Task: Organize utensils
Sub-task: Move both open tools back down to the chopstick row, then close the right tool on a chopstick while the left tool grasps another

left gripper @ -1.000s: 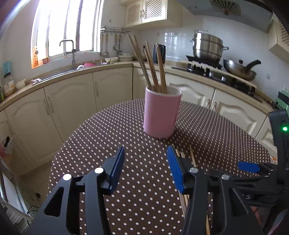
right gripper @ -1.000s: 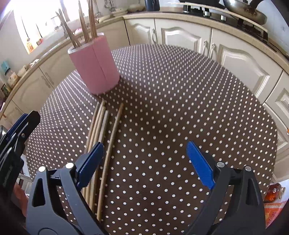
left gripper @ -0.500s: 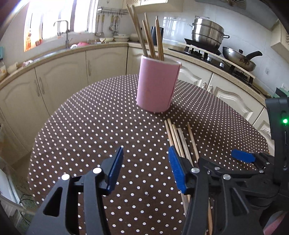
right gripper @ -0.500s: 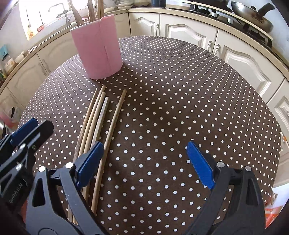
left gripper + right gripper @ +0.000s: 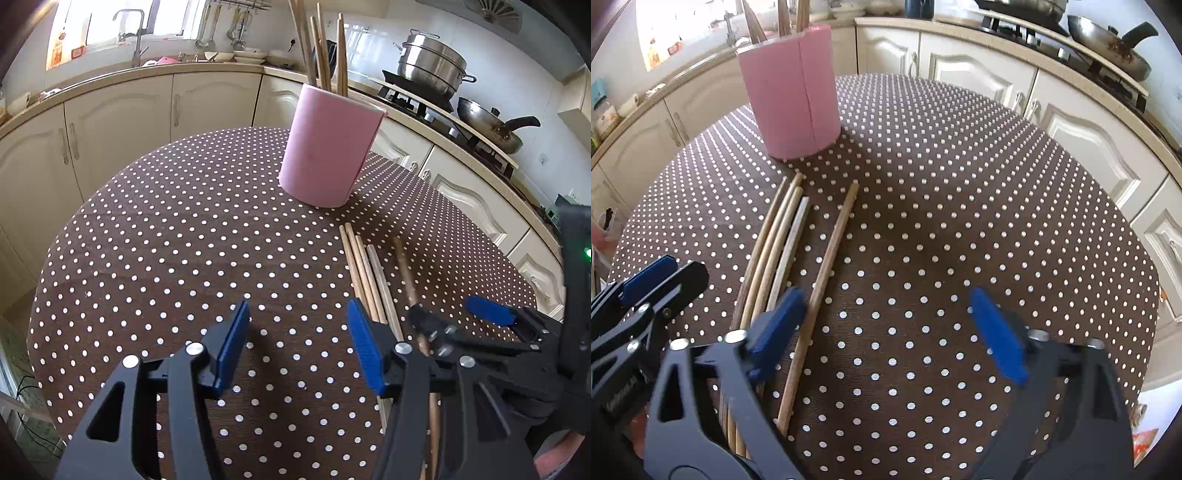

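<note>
A pink holder (image 5: 328, 147) (image 5: 794, 88) stands upright on the dotted table with several chopsticks in it. Several loose chopsticks (image 5: 364, 269) (image 5: 775, 240) lie side by side on the cloth in front of it. One darker chopstick (image 5: 827, 266) lies apart to their right. My left gripper (image 5: 299, 347) is open and empty, low over the cloth just left of the bundle. My right gripper (image 5: 886, 328) is open and empty, its left finger over the near part of the chopsticks. It also shows in the left wrist view (image 5: 454, 317).
The round table (image 5: 960, 184) has a brown cloth with white dots. Cream kitchen cabinets (image 5: 110, 136) curve around behind it. A steamer pot (image 5: 432, 62) and a wok (image 5: 491, 125) sit on the stove at the back right. A sink with a tap (image 5: 129, 33) is at the back left.
Both grippers have moved down and forward toward the table and the loose chopsticks. The holder looms larger in both views. Both stay open.
</note>
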A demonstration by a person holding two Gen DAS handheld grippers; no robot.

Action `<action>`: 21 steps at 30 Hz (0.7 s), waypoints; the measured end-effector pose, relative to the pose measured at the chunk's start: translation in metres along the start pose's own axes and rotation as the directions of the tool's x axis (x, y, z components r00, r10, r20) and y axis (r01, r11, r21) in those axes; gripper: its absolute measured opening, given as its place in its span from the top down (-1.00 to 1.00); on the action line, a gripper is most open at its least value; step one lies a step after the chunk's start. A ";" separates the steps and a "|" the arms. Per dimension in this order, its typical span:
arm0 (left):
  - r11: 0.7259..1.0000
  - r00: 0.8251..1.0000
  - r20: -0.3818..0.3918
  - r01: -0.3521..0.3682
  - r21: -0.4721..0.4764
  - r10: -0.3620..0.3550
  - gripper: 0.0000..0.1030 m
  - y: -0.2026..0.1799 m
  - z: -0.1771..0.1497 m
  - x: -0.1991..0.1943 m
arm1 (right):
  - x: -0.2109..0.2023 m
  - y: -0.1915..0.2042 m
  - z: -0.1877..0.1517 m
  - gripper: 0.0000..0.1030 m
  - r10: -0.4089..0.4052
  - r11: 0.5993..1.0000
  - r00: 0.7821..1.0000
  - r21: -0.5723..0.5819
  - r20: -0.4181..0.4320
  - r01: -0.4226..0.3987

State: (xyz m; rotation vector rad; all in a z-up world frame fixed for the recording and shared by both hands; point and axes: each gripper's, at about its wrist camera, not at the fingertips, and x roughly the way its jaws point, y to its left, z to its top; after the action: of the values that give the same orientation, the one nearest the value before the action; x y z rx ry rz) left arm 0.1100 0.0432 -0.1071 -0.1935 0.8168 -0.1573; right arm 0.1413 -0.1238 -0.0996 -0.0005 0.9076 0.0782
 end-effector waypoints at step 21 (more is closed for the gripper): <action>0.982 0.996 -0.015 -0.089 0.168 0.093 -0.15 -0.041 0.011 0.001 | 0.002 -0.051 -0.005 0.85 0.283 0.937 0.958 0.203 0.043 -0.286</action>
State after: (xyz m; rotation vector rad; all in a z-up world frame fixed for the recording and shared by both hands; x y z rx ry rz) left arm 0.1163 0.0046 -0.0909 0.0037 0.8293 -0.1414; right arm 0.1420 -0.1746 -0.1055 0.3263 0.8939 0.2527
